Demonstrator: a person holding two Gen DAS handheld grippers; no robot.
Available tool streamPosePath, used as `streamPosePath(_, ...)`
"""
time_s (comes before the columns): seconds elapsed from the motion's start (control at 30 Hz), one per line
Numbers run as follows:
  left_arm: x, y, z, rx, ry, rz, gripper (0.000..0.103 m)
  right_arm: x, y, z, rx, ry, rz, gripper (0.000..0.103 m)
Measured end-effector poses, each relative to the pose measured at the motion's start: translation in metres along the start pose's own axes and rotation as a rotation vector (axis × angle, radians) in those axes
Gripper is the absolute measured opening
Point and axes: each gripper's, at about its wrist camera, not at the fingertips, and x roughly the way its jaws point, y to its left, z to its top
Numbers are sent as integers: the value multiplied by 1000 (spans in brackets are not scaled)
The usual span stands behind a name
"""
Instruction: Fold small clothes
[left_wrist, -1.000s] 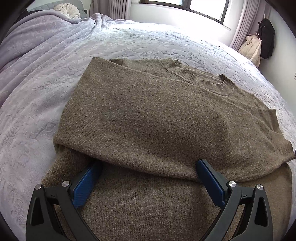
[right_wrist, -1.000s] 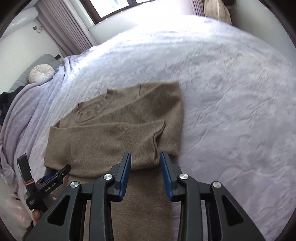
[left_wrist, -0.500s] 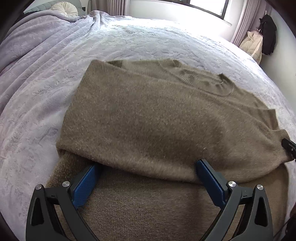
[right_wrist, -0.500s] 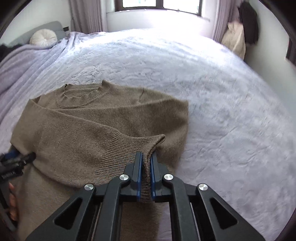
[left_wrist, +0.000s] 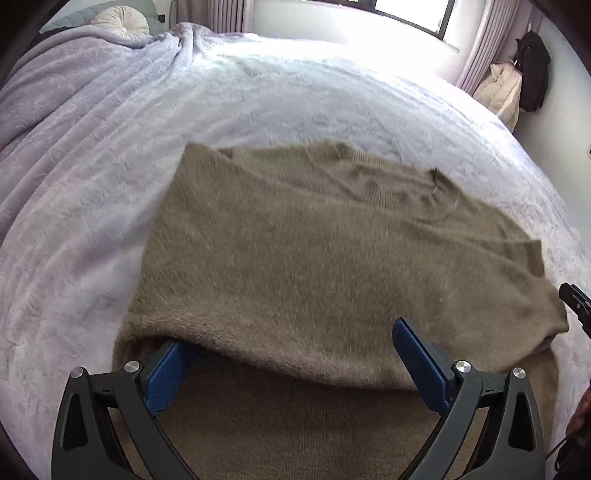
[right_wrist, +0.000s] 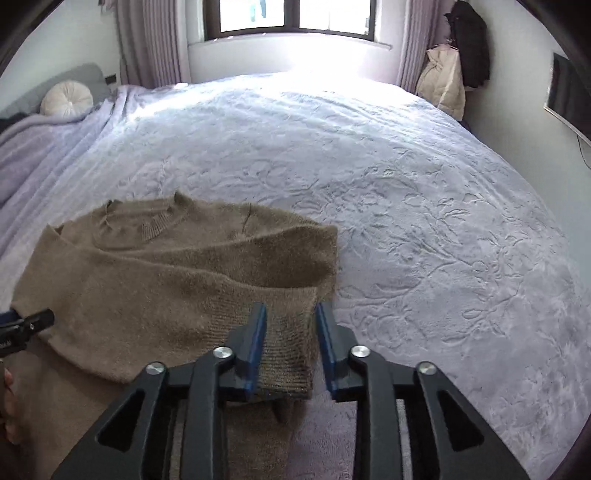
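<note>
The olive-brown knitted sweater (left_wrist: 332, 266) lies partly folded on the pale lilac embossed bedspread (right_wrist: 424, 229). The left gripper (left_wrist: 295, 354) is spread wide at the sweater's folded edge — the right gripper (right_wrist: 290, 328) stands parted, the ribbed cuff (right_wrist: 288, 362) loose between its fingers.

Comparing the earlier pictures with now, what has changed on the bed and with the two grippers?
The right gripper, which half a second ago was shut on the ribbed cuff, has opened its jaws and let the cuff go; it now lies between them. The left gripper stayed open at the fold edge. The brown sweater remains folded on the bed, barely shifted.
</note>
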Motion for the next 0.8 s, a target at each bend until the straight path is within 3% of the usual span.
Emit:
streamPosePath(0.13,6,2,8,-8,41,3,102,-12,26,7,-39,-26,48,50)
streamPosePath(0.23,-13,4,2,-16,14,-86,102,-13,52,3,-100,-9,128,55)
streamPosePath(0.3,-21,4,1,8,8,-128,102,-3,60,-2,-115,37,144,59)
streamPosePath(0.37,-20,5,3,21,17,-149,102,23,62,-6,-125,124,86,60)
streamPosePath(0.4,-15,6,8,23,20,-126,102,39,61,-7,-125,166,58,60)
streamPosePath(0.47,7,10,17,19,56,-63,102,58,56,-5,-100,166,62,67)
streamPosePath(0.53,44,16,27,-6,159,34,102,67,55,3,-91,156,44,75)
streamPosePath(0.63,45,19,37,-86,189,11,102,66,57,15,-88,192,26,75)
streamPosePath(0.8,-1,3,43,-37,73,-156,102,23,56,3,-76,122,83,76)
